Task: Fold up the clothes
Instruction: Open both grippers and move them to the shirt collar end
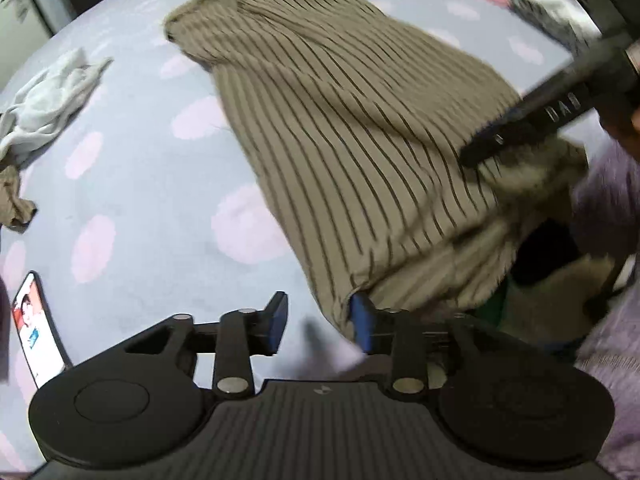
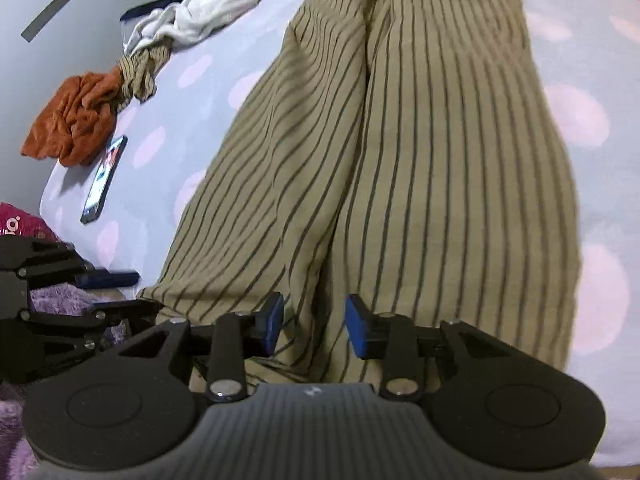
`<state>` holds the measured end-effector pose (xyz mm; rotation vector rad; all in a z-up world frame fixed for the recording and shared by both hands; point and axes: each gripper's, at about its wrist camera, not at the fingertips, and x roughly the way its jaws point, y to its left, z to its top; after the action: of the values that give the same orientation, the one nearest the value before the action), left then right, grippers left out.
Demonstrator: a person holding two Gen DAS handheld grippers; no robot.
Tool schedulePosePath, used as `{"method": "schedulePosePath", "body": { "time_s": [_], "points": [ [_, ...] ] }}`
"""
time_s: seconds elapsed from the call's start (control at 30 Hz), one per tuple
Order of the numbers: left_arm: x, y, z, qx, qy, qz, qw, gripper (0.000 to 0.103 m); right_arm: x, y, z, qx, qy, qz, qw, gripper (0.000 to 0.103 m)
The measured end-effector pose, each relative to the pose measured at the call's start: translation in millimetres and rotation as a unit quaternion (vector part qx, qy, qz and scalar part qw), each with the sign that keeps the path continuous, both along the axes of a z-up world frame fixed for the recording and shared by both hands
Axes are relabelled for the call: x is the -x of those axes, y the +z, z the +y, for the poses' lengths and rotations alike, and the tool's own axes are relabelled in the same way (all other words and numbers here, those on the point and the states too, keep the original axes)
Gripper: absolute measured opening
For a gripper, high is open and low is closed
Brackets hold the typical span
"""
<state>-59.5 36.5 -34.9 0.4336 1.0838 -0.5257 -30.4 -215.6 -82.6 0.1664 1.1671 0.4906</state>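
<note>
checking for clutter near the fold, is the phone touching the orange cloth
Apart. The right wrist view shows a strip of bedsheet between the phone and the orange cloth.

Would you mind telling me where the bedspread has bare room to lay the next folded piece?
The widest free patch of dotted bedspread lies between the striped trousers, the phone and the grey cloth. Another strip runs along the trousers' far side in the right wrist view. The corner with the orange garment and white cloth is crowded.
</note>
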Motion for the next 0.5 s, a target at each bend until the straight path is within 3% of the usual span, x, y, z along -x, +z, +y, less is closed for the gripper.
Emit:
{"method": "schedulePosePath", "body": {
  "time_s": [0.2, 0.5],
  "points": [
    [-50, 27, 2, 0.004, 0.006, -0.009, 0.9999, 0.042, -36, 32, -8, -0.002, -0.001, -0.032, 0.999, 0.037],
    [-154, 32, 11, 0.004, -0.01, 0.0, 0.9999, 0.043, -151, 74, -5, 0.003, -0.003, -0.075, 0.997, 0.037]
  ]
}}
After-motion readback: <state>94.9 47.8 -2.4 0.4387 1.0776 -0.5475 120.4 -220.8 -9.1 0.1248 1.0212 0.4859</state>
